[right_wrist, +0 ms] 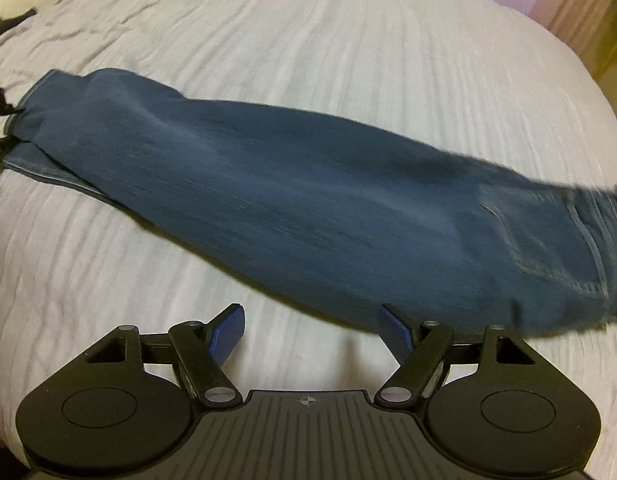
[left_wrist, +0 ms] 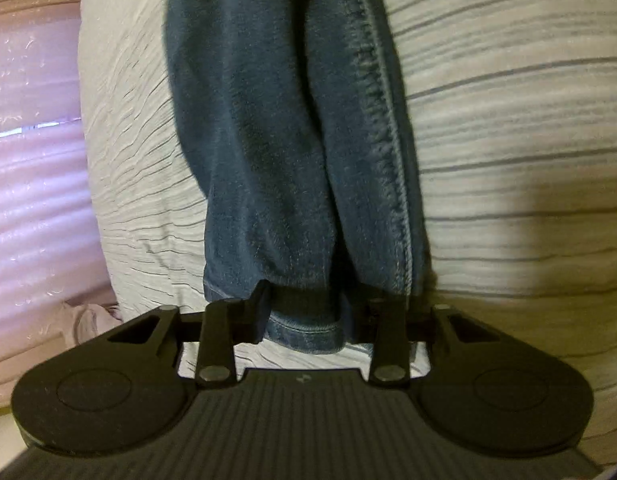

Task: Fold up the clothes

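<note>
We note the left gripper (left_wrist: 304, 316) first. Its jaws are clamped on the hem end of the jeans (left_wrist: 292, 140); denim bunches between them and a short cuff pokes out below, toward 6 o'clock. From the clamp the trouser leg runs toward 12 o'clock across the bedspread (left_wrist: 508, 160), with a stitched side seam along its 3 o'clock edge. At 9 o'clock of the bed we see a pink curtain (left_wrist: 32, 184), somewhat blurred.

In the right wrist view, the jeans (right_wrist: 308, 208) lie folded lengthwise on the bedspread (right_wrist: 308, 40), stretching from the hem at 10 o'clock to the waist and a back pocket at 3 o'clock. At the far 9 o'clock edge, dark parts of the other gripper meet the hem.

The right gripper (right_wrist: 312, 320) has its jaws wide apart, with nothing between them. Its blue pads (right_wrist: 224, 332) hover over bare bedspread at 6 o'clock of the jeans. The right-hand pad overlaps the lower denim edge in the picture; we cannot tell whether it touches.
</note>
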Demonstrator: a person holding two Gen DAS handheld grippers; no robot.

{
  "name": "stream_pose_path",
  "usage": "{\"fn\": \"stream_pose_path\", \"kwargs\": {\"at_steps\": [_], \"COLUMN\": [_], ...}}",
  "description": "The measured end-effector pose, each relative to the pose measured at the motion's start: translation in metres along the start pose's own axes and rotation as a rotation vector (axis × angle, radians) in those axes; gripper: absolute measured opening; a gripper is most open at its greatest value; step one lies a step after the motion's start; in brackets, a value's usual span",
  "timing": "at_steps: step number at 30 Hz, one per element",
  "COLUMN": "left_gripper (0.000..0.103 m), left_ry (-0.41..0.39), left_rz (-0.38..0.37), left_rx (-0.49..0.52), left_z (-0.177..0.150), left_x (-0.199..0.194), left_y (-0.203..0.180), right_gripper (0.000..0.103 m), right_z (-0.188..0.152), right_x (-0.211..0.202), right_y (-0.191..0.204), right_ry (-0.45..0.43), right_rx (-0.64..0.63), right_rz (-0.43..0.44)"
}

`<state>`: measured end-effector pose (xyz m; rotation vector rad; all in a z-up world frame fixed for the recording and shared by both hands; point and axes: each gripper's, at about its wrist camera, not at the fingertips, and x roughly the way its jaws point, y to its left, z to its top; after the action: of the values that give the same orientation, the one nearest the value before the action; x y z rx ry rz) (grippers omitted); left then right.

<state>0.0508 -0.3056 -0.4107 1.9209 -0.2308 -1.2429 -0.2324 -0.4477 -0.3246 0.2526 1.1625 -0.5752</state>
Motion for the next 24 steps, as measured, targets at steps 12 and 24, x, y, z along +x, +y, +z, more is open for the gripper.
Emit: {"fn": "stream_pose_path", "kwargs": {"at_steps": [12, 24], "left_gripper": [0.011, 0.023], "left_ry": [0.015, -0.047], "left_rz": [-0.15, -0.326], "left_rx": [-0.139, -0.493], "left_z": [-0.018, -0.027], "left_x": [-0.028, -0.045], "left_y": [0.001, 0.084], "right_gripper": [0.077, 0.077], "right_z": [0.001, -0.019], "right_x": [0.017, -0.022], "right_y": [0.005, -0.069], "right_ry": [0.009, 0.013], "right_rx": [0.056, 0.343], "right_rz": [0.006, -0.078]}}
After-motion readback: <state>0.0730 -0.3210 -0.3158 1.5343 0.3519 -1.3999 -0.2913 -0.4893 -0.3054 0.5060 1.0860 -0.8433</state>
